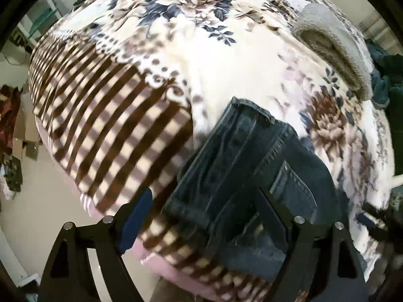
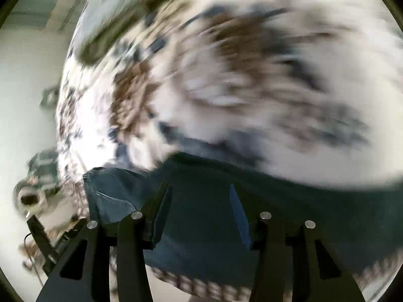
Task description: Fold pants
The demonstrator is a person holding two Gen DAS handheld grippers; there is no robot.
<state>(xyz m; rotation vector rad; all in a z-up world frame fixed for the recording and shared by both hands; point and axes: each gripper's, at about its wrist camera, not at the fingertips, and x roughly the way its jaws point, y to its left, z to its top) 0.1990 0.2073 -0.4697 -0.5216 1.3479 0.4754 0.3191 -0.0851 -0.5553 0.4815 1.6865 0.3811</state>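
Dark blue jeans point(image 1: 241, 166) lie folded on a floral and checked blanket point(image 1: 176, 63) covering a bed. My left gripper point(image 1: 204, 201) is open, its fingers point(image 1: 137, 214) wide apart just above the near end of the jeans, holding nothing. In the right wrist view the picture is motion-blurred. The jeans point(image 2: 201, 201) lie under my right gripper point(image 2: 199, 196), which is open with its fingers point(image 2: 161, 209) spread over the denim.
A folded grey-beige towel point(image 1: 335, 45) lies on the blanket at the far right. Dark teal clothes point(image 1: 385, 75) are piled past the bed's right edge. The blanket's checked edge point(image 1: 100, 125) hangs at the left, with floor and clutter point(image 1: 12, 151) beyond.
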